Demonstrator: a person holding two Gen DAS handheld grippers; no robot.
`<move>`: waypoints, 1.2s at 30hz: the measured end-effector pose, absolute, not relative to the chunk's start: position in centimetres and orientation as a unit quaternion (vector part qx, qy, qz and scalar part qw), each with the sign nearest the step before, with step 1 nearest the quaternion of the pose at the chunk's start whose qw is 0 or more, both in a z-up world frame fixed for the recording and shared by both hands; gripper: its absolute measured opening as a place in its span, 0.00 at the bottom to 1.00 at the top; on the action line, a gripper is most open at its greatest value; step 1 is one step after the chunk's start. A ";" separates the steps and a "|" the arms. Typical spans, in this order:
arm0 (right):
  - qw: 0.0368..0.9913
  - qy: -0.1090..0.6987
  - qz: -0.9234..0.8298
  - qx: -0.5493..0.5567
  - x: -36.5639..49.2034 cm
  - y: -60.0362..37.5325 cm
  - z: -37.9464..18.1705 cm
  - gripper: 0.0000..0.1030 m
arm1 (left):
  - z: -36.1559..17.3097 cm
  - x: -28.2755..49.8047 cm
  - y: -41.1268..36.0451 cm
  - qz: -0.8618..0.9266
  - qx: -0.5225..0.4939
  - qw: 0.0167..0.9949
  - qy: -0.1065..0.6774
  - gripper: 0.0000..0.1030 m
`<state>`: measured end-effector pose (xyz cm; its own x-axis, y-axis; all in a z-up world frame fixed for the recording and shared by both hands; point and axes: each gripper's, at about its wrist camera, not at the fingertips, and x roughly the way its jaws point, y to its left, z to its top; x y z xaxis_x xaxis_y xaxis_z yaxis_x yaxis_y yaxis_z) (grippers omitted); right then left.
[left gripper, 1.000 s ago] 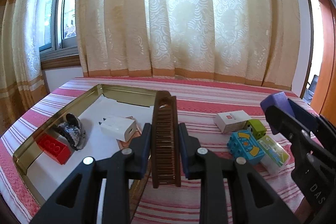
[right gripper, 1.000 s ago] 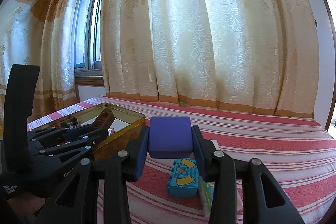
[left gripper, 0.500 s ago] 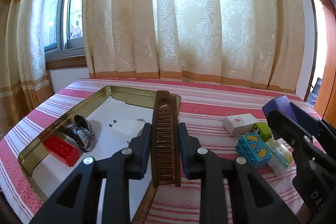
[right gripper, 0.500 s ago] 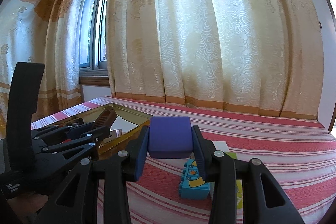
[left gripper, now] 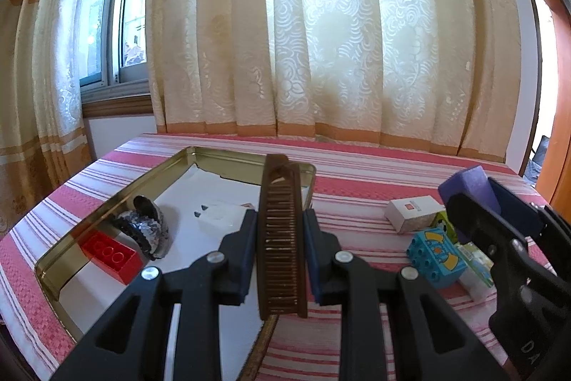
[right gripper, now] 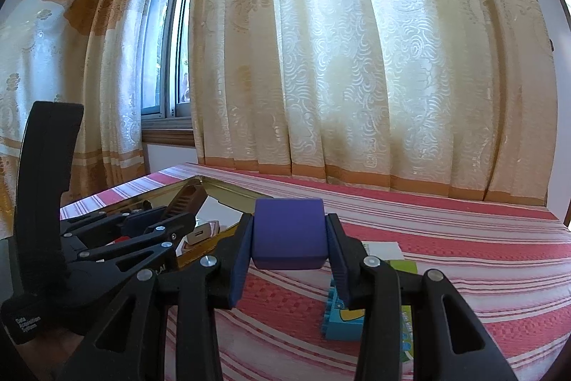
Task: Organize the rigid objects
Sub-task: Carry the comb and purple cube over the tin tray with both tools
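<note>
While the left tool clamps a brown comb over the gold tray, the right tool grips a purple block.

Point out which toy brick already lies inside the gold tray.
The red brick, in the near left corner of the gold tray. The blue printed brick sits out on the striped cloth.

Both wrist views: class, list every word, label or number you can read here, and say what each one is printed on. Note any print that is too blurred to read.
"DA": white letters on the right tongs' black body, cut off by the frame edge.
"Data Acquisition System": small white print on the left tongs' handle base, barely readable.
White box: red label mark, too small to read.
Green-and-white carton: print blurred.
Blue toy brick: yellow shapes only, no words.
</note>
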<state>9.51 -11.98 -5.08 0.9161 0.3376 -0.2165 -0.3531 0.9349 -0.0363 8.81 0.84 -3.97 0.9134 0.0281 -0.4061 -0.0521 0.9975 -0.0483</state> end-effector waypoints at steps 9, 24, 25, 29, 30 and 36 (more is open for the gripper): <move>0.976 0.104 0.186 -0.041 9.6 -11.1 -5.1 0.41 | -3.9 8.6 1.5 0.024 -0.031 0.978 0.204 0.23; 0.974 0.104 0.196 -0.044 9.7 -10.3 -5.2 0.41 | -3.8 8.4 2.2 0.031 -0.034 0.979 0.200 0.23; 0.974 0.104 0.197 -0.045 9.7 -10.2 -5.2 0.41 | -3.8 8.4 2.2 0.031 -0.034 0.979 0.199 0.23; 0.973 0.104 0.200 -0.047 9.7 -10.0 -5.3 0.41 | -3.8 8.4 2.4 0.032 -0.036 0.979 0.199 0.23; 0.973 0.105 0.201 -0.047 9.7 -9.9 -5.3 0.41 | -3.8 8.4 2.5 0.031 -0.036 0.979 0.199 0.23; 0.972 0.104 0.205 -0.051 9.8 -9.3 -5.3 0.41 | -3.8 8.3 2.8 0.030 -0.035 0.980 0.196 0.23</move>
